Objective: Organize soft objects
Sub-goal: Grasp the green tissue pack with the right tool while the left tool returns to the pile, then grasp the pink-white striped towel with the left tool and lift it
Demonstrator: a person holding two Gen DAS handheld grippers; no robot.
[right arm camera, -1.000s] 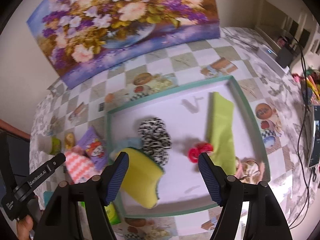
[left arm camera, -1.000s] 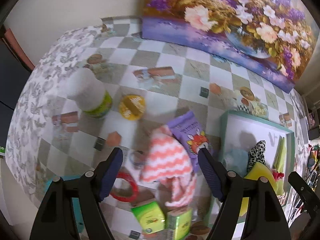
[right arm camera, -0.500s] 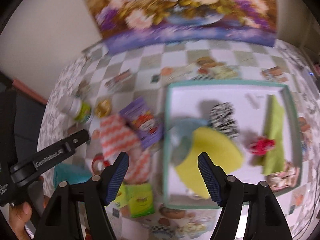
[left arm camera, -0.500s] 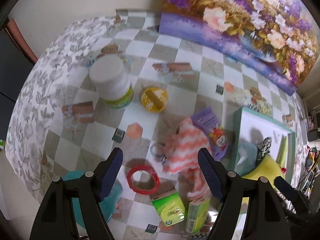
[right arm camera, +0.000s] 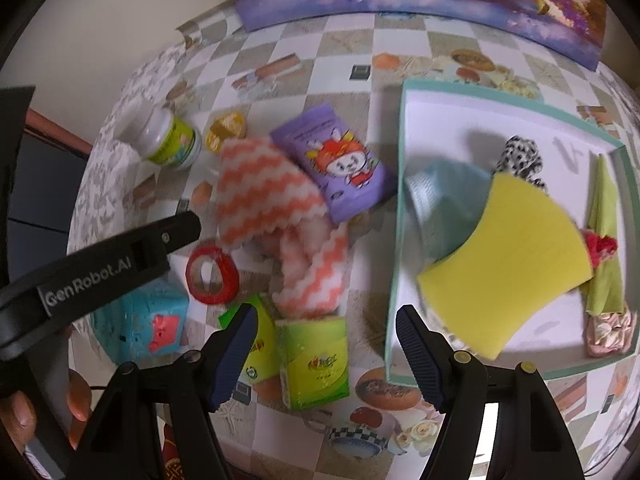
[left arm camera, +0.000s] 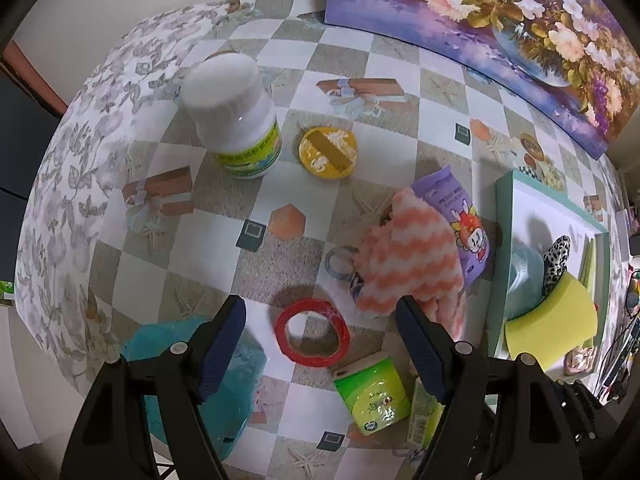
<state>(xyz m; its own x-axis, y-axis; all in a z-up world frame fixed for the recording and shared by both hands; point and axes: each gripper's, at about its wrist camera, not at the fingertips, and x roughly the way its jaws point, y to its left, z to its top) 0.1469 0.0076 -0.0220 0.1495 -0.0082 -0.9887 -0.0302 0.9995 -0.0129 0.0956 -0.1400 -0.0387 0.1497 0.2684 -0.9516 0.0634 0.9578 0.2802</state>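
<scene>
An orange-and-white zigzag cloth (left arm camera: 408, 264) (right arm camera: 272, 200) lies crumpled on the checkered table, left of the teal-rimmed white tray (left arm camera: 500, 240) (right arm camera: 394, 240). The tray holds a yellow sponge (right arm camera: 508, 268), a pale blue cloth (right arm camera: 444, 196), a black-and-white scrunchie (right arm camera: 520, 160), a red scrunchie (right arm camera: 600, 246) and a green cloth (right arm camera: 606, 240). My left gripper (left arm camera: 320, 320) is open and empty above the red tape roll (left arm camera: 312, 332). My right gripper (right arm camera: 324, 324) is open and empty above the green tissue packs (right arm camera: 316, 356).
A white bottle (left arm camera: 232, 116), a yellow lid (left arm camera: 328, 152), a purple wipes pack (left arm camera: 460, 220), a clear tape ring (left arm camera: 338, 262) and a blue pouch (left arm camera: 192, 384) (right arm camera: 140, 324) lie on the table. A flower painting (left arm camera: 500, 20) leans at the back.
Both grippers swung left, away from the tray. The left one drew back from the zigzag cloth over the red tape; the right one left the tray for the tissue packs.
</scene>
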